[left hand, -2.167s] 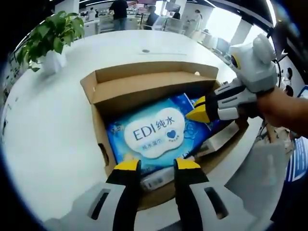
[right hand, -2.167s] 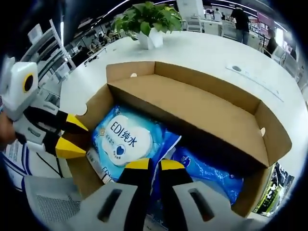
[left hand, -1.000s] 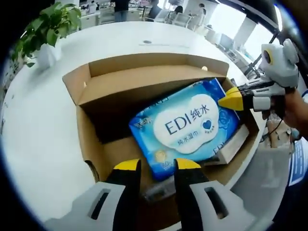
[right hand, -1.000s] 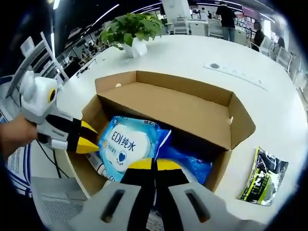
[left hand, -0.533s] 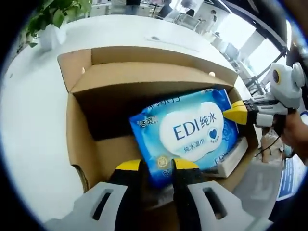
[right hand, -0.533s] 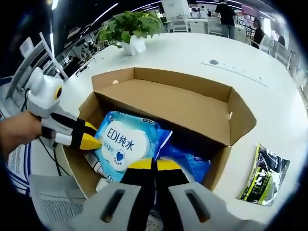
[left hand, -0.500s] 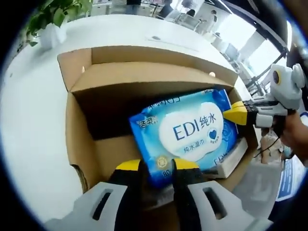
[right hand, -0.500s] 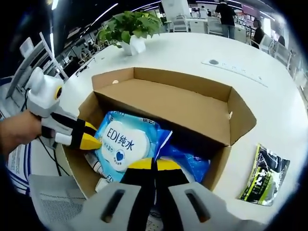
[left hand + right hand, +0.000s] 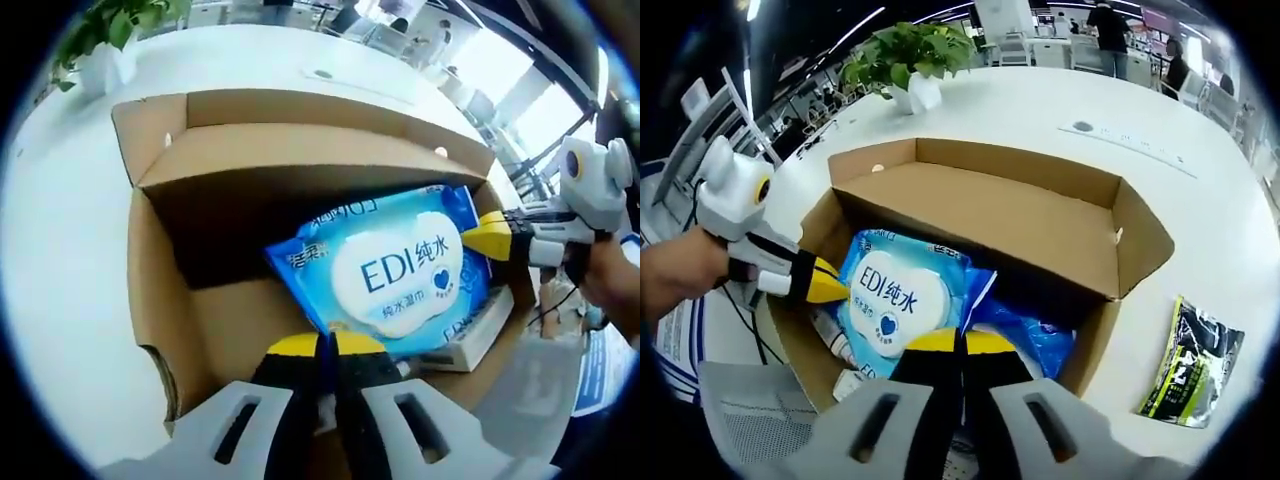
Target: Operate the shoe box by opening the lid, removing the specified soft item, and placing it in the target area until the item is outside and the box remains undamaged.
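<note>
The brown shoe box [image 9: 165, 300] stands open on the white table, its lid [image 9: 1010, 220] folded up at the far side. A blue wipes pack [image 9: 395, 275] marked EDI is tilted up inside the box. My left gripper [image 9: 325, 345] is shut on the pack's near edge. My right gripper [image 9: 488, 237] comes in from the right with its yellow tips on the pack's far right edge. In the right gripper view, my right gripper [image 9: 960, 340] is shut on the wipes pack [image 9: 895, 300], and the left gripper [image 9: 828, 288] pinches its left side. A second blue pack [image 9: 1035, 335] lies under it.
A white carton [image 9: 470, 335] and a small tube [image 9: 830, 335] lie in the box bottom. A potted plant [image 9: 905, 55] stands on the table behind the box. A black and green packet [image 9: 1195, 365] lies to the box's right. People stand far back.
My left gripper has shut on the pack's near edge; half a second ago its jaws stood apart. The pack stays tilted up and the right gripper keeps its hold.
</note>
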The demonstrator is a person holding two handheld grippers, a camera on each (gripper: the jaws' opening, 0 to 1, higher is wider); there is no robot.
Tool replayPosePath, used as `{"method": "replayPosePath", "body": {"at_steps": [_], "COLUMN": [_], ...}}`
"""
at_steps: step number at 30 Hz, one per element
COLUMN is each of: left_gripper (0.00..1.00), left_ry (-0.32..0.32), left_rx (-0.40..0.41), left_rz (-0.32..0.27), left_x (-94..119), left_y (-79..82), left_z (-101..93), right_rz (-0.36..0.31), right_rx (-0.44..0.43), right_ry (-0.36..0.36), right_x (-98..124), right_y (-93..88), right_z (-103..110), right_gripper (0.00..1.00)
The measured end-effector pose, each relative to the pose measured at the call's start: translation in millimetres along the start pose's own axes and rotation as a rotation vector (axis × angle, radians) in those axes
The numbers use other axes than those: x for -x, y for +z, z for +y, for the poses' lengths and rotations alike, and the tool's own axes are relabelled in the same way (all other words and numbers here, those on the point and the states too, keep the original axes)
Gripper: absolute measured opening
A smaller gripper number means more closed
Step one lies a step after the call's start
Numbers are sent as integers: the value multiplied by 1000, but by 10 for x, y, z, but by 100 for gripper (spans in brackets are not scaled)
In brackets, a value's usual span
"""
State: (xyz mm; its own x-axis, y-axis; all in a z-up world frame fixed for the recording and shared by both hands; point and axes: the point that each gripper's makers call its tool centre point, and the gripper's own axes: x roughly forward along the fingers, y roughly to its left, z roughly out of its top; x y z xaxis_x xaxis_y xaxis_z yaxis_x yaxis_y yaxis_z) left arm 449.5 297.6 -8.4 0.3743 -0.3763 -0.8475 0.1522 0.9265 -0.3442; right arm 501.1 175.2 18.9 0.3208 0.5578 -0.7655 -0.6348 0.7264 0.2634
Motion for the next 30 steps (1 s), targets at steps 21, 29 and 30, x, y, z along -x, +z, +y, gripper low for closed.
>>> {"method": "replayPosePath", "body": {"at_steps": [21, 29, 30], "left_gripper": [0, 0, 0], "left_ry": [1, 1, 1], "left_rx": [-39, -53, -56], "left_rz": [-33, -70, -71], "left_x": [272, 479, 497], "left_y": [110, 213, 219], "left_z": [-53, -134, -145], "right_rz": [-4, -32, -35], "right_rx": [4, 5, 5], "right_ry": [-6, -6, -6], "right_x": [90, 234, 252], "right_y": [68, 180, 193], "right_z": [49, 86, 92], "right_gripper": [0, 0, 0]}}
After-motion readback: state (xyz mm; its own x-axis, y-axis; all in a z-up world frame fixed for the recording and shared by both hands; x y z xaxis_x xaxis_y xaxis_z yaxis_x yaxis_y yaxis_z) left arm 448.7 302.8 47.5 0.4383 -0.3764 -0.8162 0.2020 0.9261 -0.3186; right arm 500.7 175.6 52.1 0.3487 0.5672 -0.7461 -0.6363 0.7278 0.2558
